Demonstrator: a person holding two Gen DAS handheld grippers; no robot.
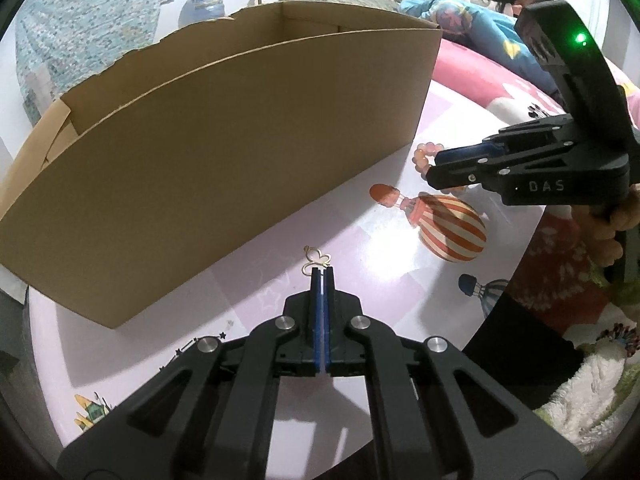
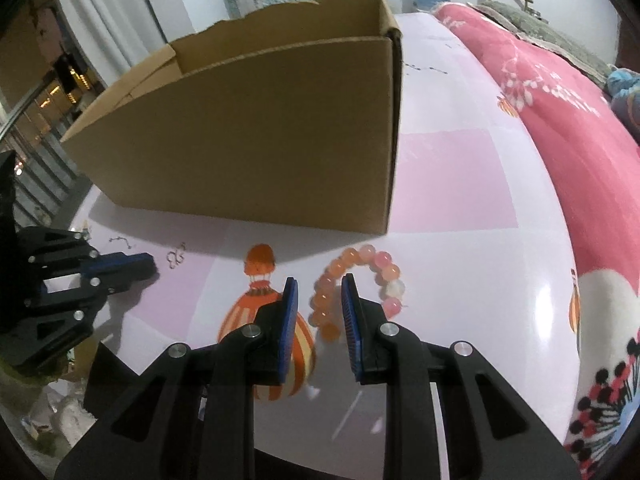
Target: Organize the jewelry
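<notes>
My left gripper (image 1: 323,276) is closed, the thin gold charm (image 1: 317,260) at its tips; whether pinched, I cannot tell. My right gripper (image 2: 318,300) stands parted around the bead bracelet's (image 2: 357,285) near arc, before the box (image 2: 280,140). Beads look smooth, likely slippery: grip across the strand.

Box (image 2: 256,128) behind bracelet (image 2: 356,288); earring (image 2: 177,258) left of bracelet
</notes>
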